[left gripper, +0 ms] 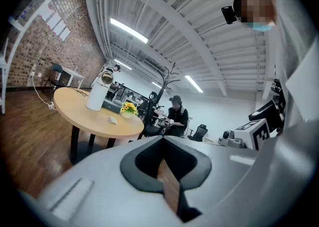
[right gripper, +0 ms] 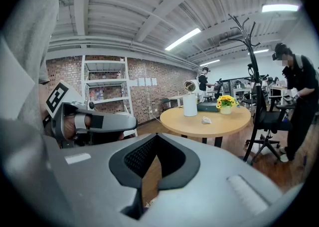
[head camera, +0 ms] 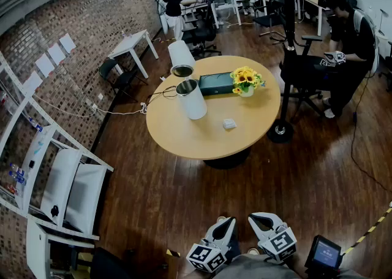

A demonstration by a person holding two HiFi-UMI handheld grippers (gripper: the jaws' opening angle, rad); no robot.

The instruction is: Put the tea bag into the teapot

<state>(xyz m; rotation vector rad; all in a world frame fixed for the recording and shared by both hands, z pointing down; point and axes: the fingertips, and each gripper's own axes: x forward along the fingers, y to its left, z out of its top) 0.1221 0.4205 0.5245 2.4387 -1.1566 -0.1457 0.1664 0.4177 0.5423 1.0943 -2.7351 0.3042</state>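
Note:
A small white tea bag [head camera: 229,124] lies on the near part of the round wooden table [head camera: 208,140]. The tall white teapot [head camera: 192,99] stands upright on the table's left side with its top open. Both grippers are far from the table, low at the bottom of the head view. My left gripper [head camera: 228,221] and my right gripper [head camera: 255,217] are side by side, each with its jaws together and nothing in them. In the left gripper view the tea bag [left gripper: 113,119] and teapot [left gripper: 94,97] are small and distant. The right gripper view shows the tea bag [right gripper: 206,119] and teapot [right gripper: 189,104] the same way.
A dark box [head camera: 215,83], sunflowers in a pot [head camera: 247,80] and a second white cylinder [head camera: 180,57] sit at the table's far side. A black coat stand [head camera: 286,38] and a person in black [head camera: 352,35] are at the right. White shelving [head camera: 58,179] lines the brick wall.

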